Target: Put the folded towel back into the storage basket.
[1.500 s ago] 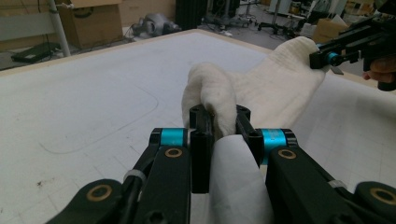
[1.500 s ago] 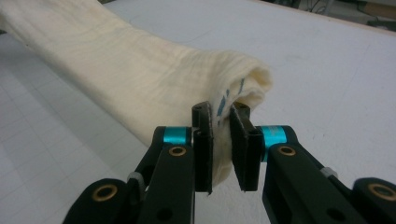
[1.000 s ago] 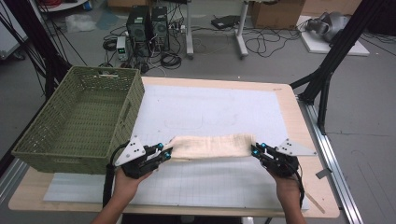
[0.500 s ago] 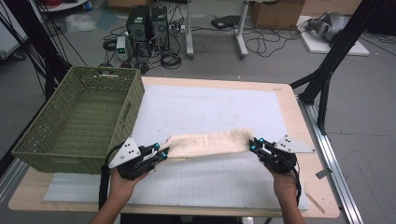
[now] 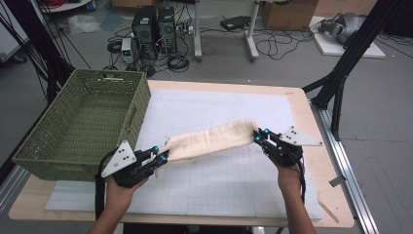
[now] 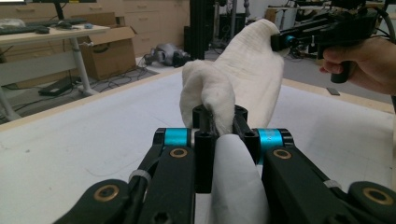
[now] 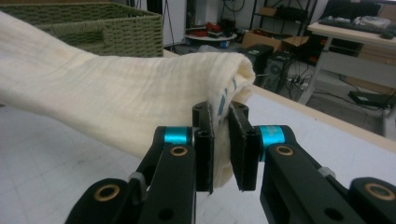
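- Gripping the near end of the cream cloth (image 5: 209,140), the left tool (image 5: 162,157) has its jaws closed tight on a bunched fold; the left gripper view shows fabric (image 6: 233,93) pinched between the two black jaws, with a strip of it trailing back over the tool body.
- The right tool (image 5: 256,136) clamps the opposite end of the cloth; the right gripper view shows the folded edge (image 7: 140,102), with a faint blue mark on it, squeezed between the closed jaws.
- The cloth hangs in the air between the two tools, stretched into a long band that sags slightly in the middle. It is clear of the white gridded mat (image 5: 219,180) beneath it.
- In the high view the left end of the cloth sits lower and nearer the person; the right end sits higher and farther away.
- The mat covers most of the wooden table (image 5: 302,105).
- A green woven basket (image 5: 44,146) stands on the table's left side, just beside the left tool and apart from the cloth.
- Beyond the table, computer towers (image 5: 153,24) and loose cables lie on the floor.
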A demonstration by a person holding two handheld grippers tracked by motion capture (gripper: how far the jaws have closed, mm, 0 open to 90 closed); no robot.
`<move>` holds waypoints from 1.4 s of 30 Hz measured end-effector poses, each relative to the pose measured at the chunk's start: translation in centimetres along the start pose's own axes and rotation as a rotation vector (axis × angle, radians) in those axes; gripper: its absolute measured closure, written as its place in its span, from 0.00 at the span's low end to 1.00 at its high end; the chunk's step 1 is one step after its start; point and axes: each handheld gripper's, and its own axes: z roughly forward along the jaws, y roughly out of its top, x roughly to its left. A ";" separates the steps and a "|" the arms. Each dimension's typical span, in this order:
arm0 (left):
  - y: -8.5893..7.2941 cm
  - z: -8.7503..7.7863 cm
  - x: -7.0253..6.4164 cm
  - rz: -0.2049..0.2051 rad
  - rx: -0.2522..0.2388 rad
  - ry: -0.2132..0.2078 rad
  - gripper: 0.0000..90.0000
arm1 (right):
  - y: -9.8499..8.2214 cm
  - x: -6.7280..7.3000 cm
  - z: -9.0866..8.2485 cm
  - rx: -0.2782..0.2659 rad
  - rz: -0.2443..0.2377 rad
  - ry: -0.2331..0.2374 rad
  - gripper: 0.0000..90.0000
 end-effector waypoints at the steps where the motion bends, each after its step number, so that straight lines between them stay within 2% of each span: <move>1: 0.1 -0.1 0.1 0.000 -0.006 0.004 0.91 | 0.3 0.0 0.3 -0.003 -0.004 0.000 0.90; 17: 1.3 -2.7 0.7 -0.004 -0.058 0.074 0.91 | 5.5 0.2 5.4 -0.022 -0.050 0.033 0.90; 27: 1.7 -4.0 1.1 0.001 -0.076 0.112 0.91 | 8.6 0.8 8.5 -0.040 -0.073 0.055 0.90; 42: 2.1 -6.8 2.0 -0.001 -0.114 0.186 0.91 | 12.6 2.9 14.1 -0.041 -0.117 0.100 0.90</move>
